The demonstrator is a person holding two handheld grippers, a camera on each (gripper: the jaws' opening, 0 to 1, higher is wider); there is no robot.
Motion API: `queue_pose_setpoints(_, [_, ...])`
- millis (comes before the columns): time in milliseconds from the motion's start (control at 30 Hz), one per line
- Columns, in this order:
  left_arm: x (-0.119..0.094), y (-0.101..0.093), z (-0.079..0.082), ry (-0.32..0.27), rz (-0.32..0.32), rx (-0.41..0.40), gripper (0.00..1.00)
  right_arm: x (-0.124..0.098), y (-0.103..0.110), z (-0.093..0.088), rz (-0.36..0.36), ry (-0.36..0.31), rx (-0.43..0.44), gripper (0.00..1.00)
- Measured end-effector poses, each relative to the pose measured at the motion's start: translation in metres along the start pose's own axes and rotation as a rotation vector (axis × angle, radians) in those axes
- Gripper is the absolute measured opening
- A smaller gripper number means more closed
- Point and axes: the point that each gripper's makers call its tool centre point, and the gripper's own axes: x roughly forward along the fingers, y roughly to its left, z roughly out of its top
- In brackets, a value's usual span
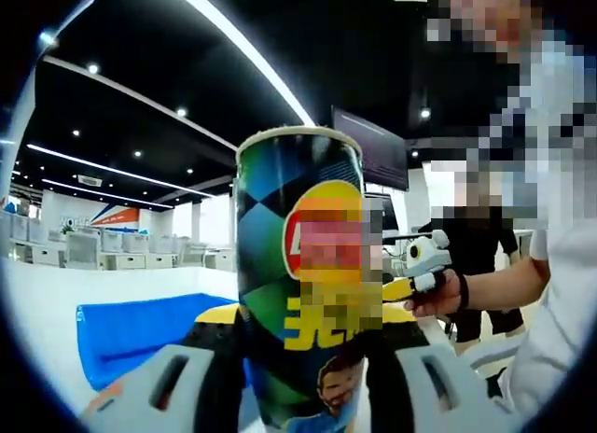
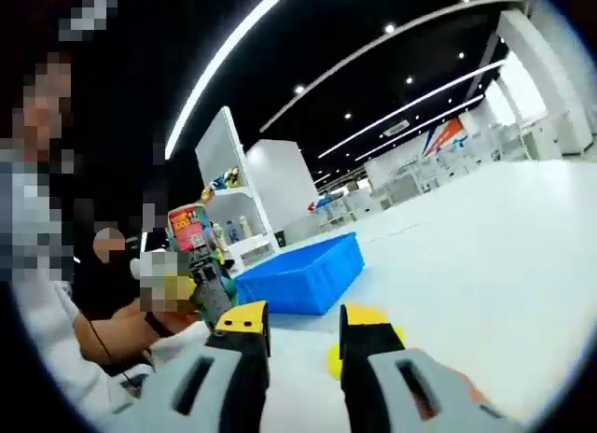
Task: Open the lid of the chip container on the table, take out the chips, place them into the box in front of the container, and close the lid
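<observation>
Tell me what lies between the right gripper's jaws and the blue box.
In the right gripper view, bare white table separates the right gripper from the blue box. A small yellow object sits low between the jaws.

Dark ceiling (image 1: 140,41), long light strips (image 2: 224,69)

I see the chip container (image 1: 303,284) standing upright, a tall tube with green, black and yellow print; its open top rim is pale. The blue box (image 2: 303,276) lies on the white desk (image 2: 485,265), shallow, rectangular, open on top.
</observation>
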Motion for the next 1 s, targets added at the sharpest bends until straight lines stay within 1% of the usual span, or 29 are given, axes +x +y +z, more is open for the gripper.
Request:
queue_pose_setpoints(33, [0.000,0.000,0.000,0.001,0.000,0.002,0.52,0.001,-0.004,-0.003,-0.022,0.018,-0.053,0.35])
queue_pose_setpoints(67, [0.000,0.000,0.000,0.001,0.000,0.002,0.52,0.002,-0.003,-0.006,-0.018,0.038,-0.078,0.38])
queue_pose_setpoints(100, [0.000,0.000,0.000,0.001,0.000,0.001,0.52,0.004,-0.001,-0.014,-0.010,0.079,-0.107,0.40])
queue_pose_setpoints(133, [0.000,0.000,0.000,0.000,0.001,-0.001,0.52,0.005,-0.001,-0.015,-0.012,0.087,-0.118,0.40])
queue_pose_setpoints(167, [0.000,0.000,0.000,0.000,0.003,-0.003,0.52,0.007,-0.001,-0.021,-0.009,0.114,-0.138,0.41])
queue_pose_setpoints(233, [0.000,0.000,0.000,0.001,0.004,-0.007,0.52,0.013,0.000,-0.026,-0.011,0.126,-0.124,0.45])
queue_pose_setpoints(267, [-0.001,0.000,0.000,0.000,0.004,-0.011,0.52,0.014,-0.002,-0.026,-0.026,0.128,-0.144,0.47])
queue_pose_setpoints(300, [-0.001,0.001,0.001,-0.002,0.005,-0.014,0.52,0.016,-0.004,-0.025,-0.032,0.124,-0.188,0.49])
queue_pose_setpoints(333, [-0.001,0.000,0.002,-0.008,0.005,-0.014,0.52,0.018,-0.002,-0.025,-0.030,0.120,-0.199,0.52])
queue_pose_setpoints(400, [-0.002,0.002,0.002,-0.004,0.013,0.005,0.54,0.020,-0.003,-0.032,-0.036,0.161,-0.227,0.58])
queue_pose_setpoints(433, [-0.002,0.004,0.000,0.002,0.023,0.032,0.56,0.022,-0.004,-0.036,-0.039,0.185,-0.264,0.60])
queue_pose_setpoints(467, [-0.003,0.003,0.000,0.002,0.020,0.029,0.56,0.023,-0.005,-0.040,-0.043,0.203,-0.282,0.61])
queue_pose_setpoints(533, [-0.004,0.003,-0.001,0.007,0.013,0.016,0.57,0.026,-0.005,-0.041,-0.051,0.207,-0.284,0.61])
queue_pose_setpoints(600, [-0.005,0.003,-0.001,0.015,0.015,0.023,0.57,0.027,-0.007,-0.042,-0.056,0.217,-0.277,0.61])
queue_pose_setpoints(667, [-0.009,0.003,0.002,0.008,0.014,0.014,0.58,0.029,-0.009,-0.044,-0.065,0.229,-0.264,0.61])
queue_pose_setpoints(767, [-0.014,0.003,0.005,0.003,0.018,0.003,0.58,0.031,-0.012,-0.046,-0.074,0.241,-0.270,0.61])
queue_pose_setpoints(833, [-0.020,0.001,0.004,0.009,0.021,0.010,0.58,0.032,-0.015,-0.055,-0.084,0.291,-0.266,0.62])
queue_pose_setpoints(867, [-0.024,0.000,0.000,0.031,0.026,0.035,0.58,0.032,-0.015,-0.060,-0.085,0.316,-0.249,0.62])
queue_pose_setpoints(967, [-0.038,-0.002,-0.004,0.036,0.032,0.019,0.58,0.033,-0.016,-0.059,-0.088,0.313,-0.253,0.63])
queue_pose_setpoints(1000, [-0.042,-0.001,-0.005,0.035,0.038,0.013,0.58,0.033,-0.013,-0.059,-0.089,0.311,-0.256,0.63])
